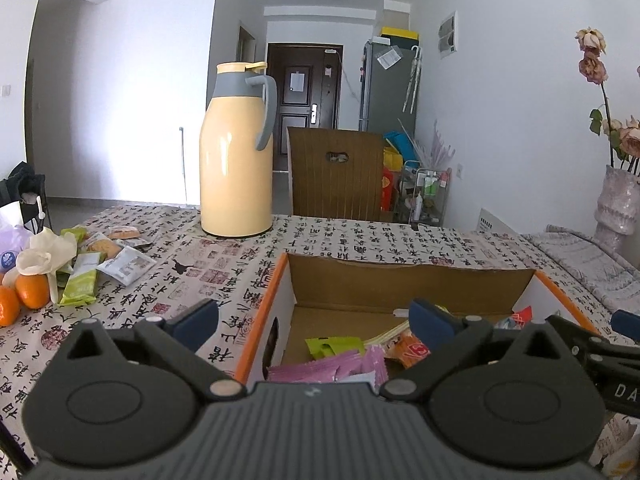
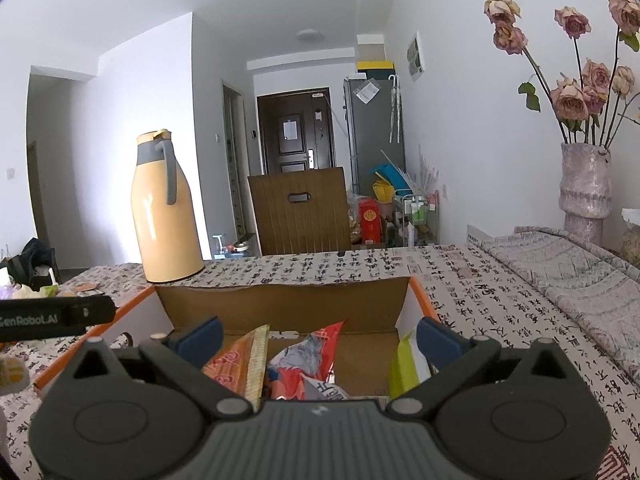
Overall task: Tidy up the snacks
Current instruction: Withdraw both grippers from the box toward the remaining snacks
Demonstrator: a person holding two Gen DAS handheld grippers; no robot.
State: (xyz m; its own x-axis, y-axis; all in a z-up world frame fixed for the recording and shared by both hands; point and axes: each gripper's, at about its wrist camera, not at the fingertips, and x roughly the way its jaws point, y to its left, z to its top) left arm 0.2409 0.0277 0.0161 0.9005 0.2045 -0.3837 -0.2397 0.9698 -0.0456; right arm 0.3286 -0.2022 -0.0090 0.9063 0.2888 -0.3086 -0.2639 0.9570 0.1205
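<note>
Box lies with its long axis across your view, open top up, snack packets inside. Your left gripper and right gripper both hang over it tipped slightly downward, jaws wide and empty.

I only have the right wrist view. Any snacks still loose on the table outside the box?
Observer: Yes. Left wrist view shows a pile of snack packets on the tablecloth, left of the cardboard box.
Operator: Anything else beside that pile?
Observer: Oranges sit at its left edge, near a white glove.
Operator: Left hand-held gripper holding anything?
Observer: No. The left hand-held gripper is open and empty, hovering over the box's left wall, with pink packets below it.
</note>
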